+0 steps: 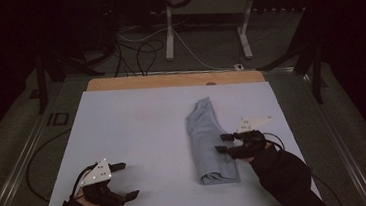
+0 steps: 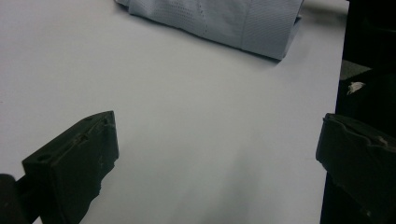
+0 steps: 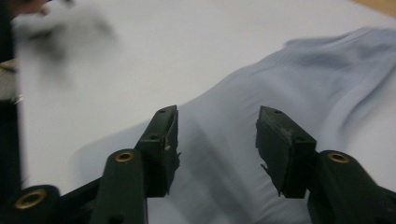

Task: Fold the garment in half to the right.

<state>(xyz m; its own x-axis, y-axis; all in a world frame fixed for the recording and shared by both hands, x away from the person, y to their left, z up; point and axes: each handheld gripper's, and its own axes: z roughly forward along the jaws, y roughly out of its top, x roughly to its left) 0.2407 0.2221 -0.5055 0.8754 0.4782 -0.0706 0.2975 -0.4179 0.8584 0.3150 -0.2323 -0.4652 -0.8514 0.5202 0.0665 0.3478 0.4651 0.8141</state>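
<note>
One folded cloth (image 1: 209, 143) lies on one table (image 1: 138, 132); left gripper (image 1: 125, 180) gapes empty; right gripper (image 1: 223, 143) hovers released over it.

High view is dim, w/ room beyond the table (image 1: 137, 117) near black. Right claw view has motion blur, esp. top left corner; cloth (image 3: 299, 93) smeared. Left claw view is sharper, soft shadow under cloth edge, light probably from overhead.

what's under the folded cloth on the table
The cloth lies flat on the white sheet that covers the table. Whether anything sits beneath or inside its folds cannot be seen.
</note>
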